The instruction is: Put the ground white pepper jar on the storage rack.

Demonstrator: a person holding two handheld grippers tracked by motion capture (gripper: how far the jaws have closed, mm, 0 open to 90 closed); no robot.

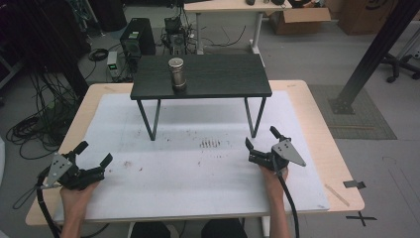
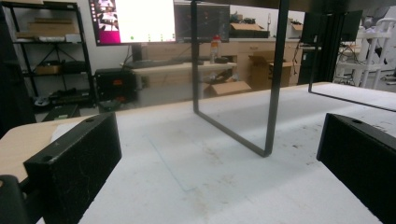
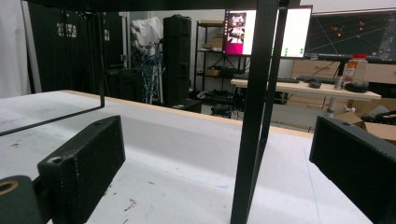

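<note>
In the high view the left claw and the right claw rested near the counter's front edge, both spread wide and holding nothing, while the ribbed metal canister stood upright on the dark wood-grain shelf toward the far edge; it looked like the start of a reach, calling for a lift over the shelf. The left gripper view showed matte black jaws wide apart over scuffed white sheet, a thin steel leg ahead. The right gripper view showed the same spread, a leg close between its jaws.
</note>
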